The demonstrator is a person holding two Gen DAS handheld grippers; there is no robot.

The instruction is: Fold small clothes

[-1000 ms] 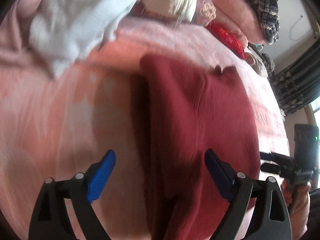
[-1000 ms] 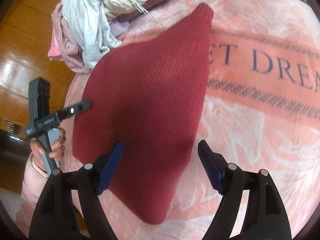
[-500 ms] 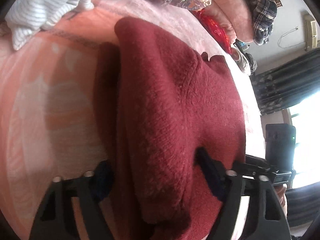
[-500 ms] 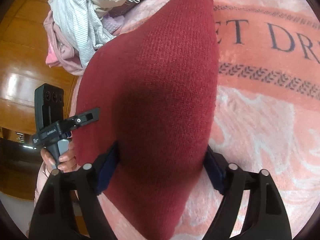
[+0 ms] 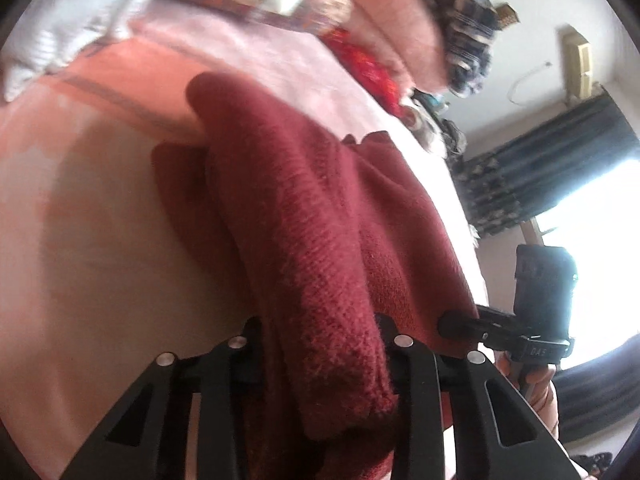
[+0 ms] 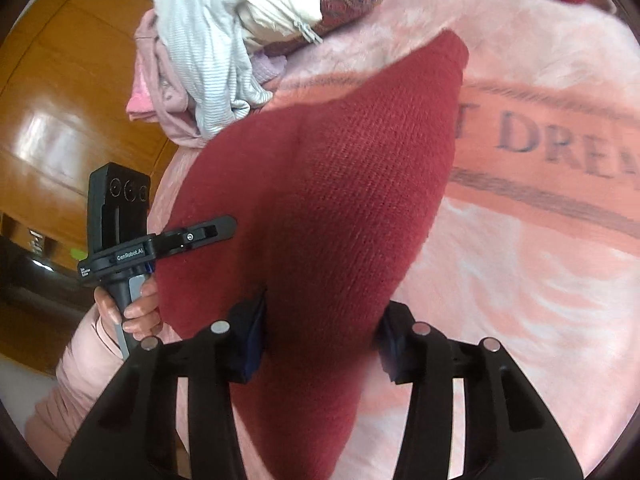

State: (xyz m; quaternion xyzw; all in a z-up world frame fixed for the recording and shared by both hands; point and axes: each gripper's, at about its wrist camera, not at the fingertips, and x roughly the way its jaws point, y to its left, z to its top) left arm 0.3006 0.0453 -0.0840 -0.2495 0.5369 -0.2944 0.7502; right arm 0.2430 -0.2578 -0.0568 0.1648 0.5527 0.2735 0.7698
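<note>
**Left wrist and right wrist views: both tools clamped on one knitted garment**

Left wrist view: the left tool has its two black fingers drawn narrow onto a thick bunched fold of the dark red knitted garment, which runs away from the camera across the pink blanket of the bed. Only this view shows the room beyond the bed: a dark curtain beside a bright window, a plaid cloth on a pink pillow, and the right tool from the side, its tip at the garment's far edge.

Right wrist view: the right tool grips the same garment between blue-padded fingers, the knit rising to a point ahead. Only here appear the blanket's lettering "DRE", a heap of striped white and pink clothes near the garment's upper left, a wooden floor, and the left tool with the person's hand on its handle.
</note>
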